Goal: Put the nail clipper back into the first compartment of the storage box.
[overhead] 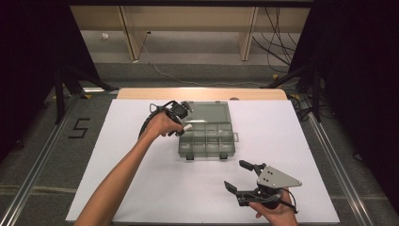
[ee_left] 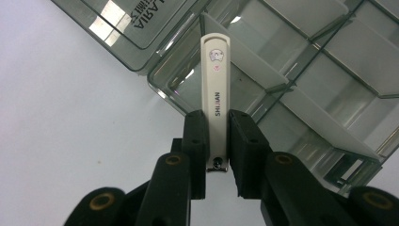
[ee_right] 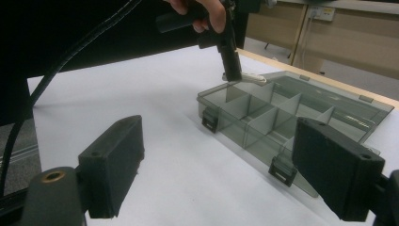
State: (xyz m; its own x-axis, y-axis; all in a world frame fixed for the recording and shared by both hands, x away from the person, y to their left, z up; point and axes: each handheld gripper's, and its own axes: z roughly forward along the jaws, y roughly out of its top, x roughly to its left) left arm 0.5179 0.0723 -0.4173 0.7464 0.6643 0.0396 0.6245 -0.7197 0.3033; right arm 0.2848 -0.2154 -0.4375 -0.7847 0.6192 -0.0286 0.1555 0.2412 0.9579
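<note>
Left gripper: the left gripper (overhead: 182, 123) is clamping a white nail clipper (ee_left: 215, 101) between its two black jaws, pads pressing on the clipper's long sides near its lower, metal end.
Nail clipper: it is pointing away from the jaws, its free end hanging over the near-left corner of the organiser box (overhead: 207, 139); in the left gripper view the printed end is reaching just above a compartment divider, and from the right gripper view the clipper (ee_right: 244, 76) is sitting right at the box's rim, though whether it is touching the rim cannot be told.
Left hand: the left hand (overhead: 162, 123) is wrapping the handle at the box's left side, forearm stretching in from the bottom edge of the surface.
Organiser box: smoky clear plastic, lying open near the middle of the white surface (overhead: 141, 188), its lid (overhead: 209, 112) folding flat toward the far edge, two black latches (ee_right: 209, 120) facing the near edge; the compartments on show are looking bare.
Right gripper: the right gripper (overhead: 240, 176) is hovering over the near right part of the surface, well apart from the box, jaws spread wide with nothing between them, its grey three-cornered plate (overhead: 276, 177) facing up.
Right hand: the right hand (overhead: 275, 212) is gripping the handle at the near edge.
</note>
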